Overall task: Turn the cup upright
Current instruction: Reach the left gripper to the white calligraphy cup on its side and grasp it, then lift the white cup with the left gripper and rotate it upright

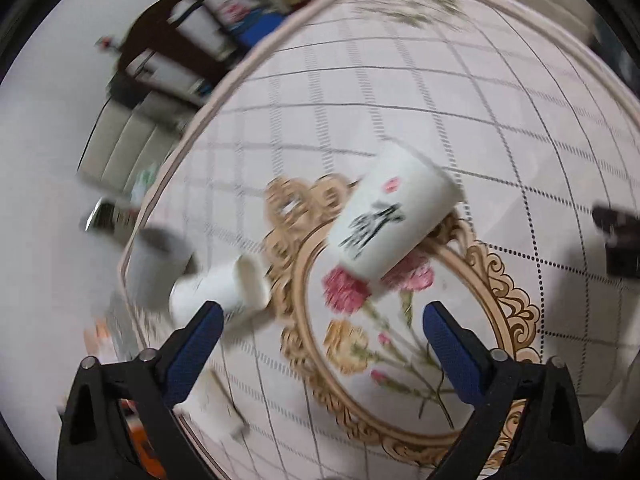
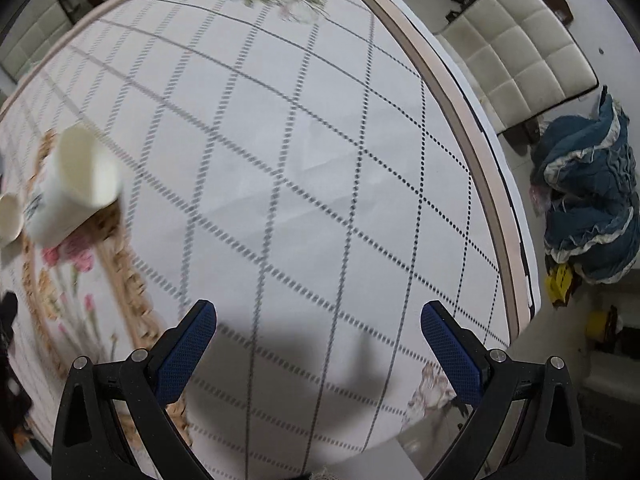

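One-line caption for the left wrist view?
Open left gripper hovers over floral tablecloth, facing a white printed cup lying on its side.

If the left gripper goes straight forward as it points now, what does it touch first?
Probably the printed tablecloth, at its flower medallion: the open left gripper points down at it. The paper cup lies on its side farther along; depth is unclear.

No readable text anywhere in my views. Only candidate: black brush-style marking on side of my white paper cup (image 1: pixel 394 216), with small pink mark above it, at about 1 o'clock from my left gripper (image 1: pixel 322 338); too blurred to tell characters. In right wrist view, faint dark marking on same cup (image 2: pixel 74 184), illegible.
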The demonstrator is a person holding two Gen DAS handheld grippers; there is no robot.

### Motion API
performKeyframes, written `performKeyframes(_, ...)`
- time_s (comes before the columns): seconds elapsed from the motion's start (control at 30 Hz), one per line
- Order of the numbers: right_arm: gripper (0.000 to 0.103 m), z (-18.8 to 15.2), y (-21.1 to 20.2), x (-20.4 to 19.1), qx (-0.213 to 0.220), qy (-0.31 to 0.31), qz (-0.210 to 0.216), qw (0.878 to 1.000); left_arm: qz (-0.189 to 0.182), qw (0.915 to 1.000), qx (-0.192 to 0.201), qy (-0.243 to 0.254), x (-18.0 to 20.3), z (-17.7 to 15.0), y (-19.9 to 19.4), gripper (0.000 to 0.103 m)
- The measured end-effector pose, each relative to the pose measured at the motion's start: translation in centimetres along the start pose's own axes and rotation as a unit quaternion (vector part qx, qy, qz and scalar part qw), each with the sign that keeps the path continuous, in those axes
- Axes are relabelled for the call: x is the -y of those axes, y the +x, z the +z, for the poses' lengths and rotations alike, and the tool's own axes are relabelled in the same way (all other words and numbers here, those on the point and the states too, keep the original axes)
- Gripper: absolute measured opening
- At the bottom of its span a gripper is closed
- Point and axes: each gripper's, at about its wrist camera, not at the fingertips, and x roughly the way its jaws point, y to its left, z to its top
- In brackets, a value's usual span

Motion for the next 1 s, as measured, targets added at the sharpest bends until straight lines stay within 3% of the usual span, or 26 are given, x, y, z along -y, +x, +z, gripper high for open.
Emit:
performKeyframes(0.33, 0.103, 2.6, 3.3, 2.3, -0.033, 0.023, -0.003, 0.999, -0.031, 0.9935, -0.010, 0.109, 3.0, 3.9, 3.1, 0.074)
performKeyframes(0.5, 0.103, 3.1, 4.3, 3.3, -0.040, 0.028, -0.002, 0.999, -0.027, 0.9910, -0.014, 0.131, 4.6, 4.6, 4.3, 0.070)
performKeyframes(0.57, 0.103, 3.2, 4.8, 3.7, -0.041, 0.027, -0.003, 0.999, -0.029, 0.9901, -0.016, 0.137, 5.3, 4.8, 4.5, 0.060)
performKeyframes(0.77, 0.103, 3.3, 5.1, 4.0, -0.040, 0.024, -0.004, 0.999, -0.024, 0.9894, -0.007, 0.143, 5.7, 4.9, 4.4, 0.059)
performKeyframes(1.0, 0.103, 2.8, 3.3, 2.6, -0.029, 0.018, -0.005, 0.999, -0.030, 0.9942, -0.008, 0.103, 4.2, 4.7, 3.7, 0.059)
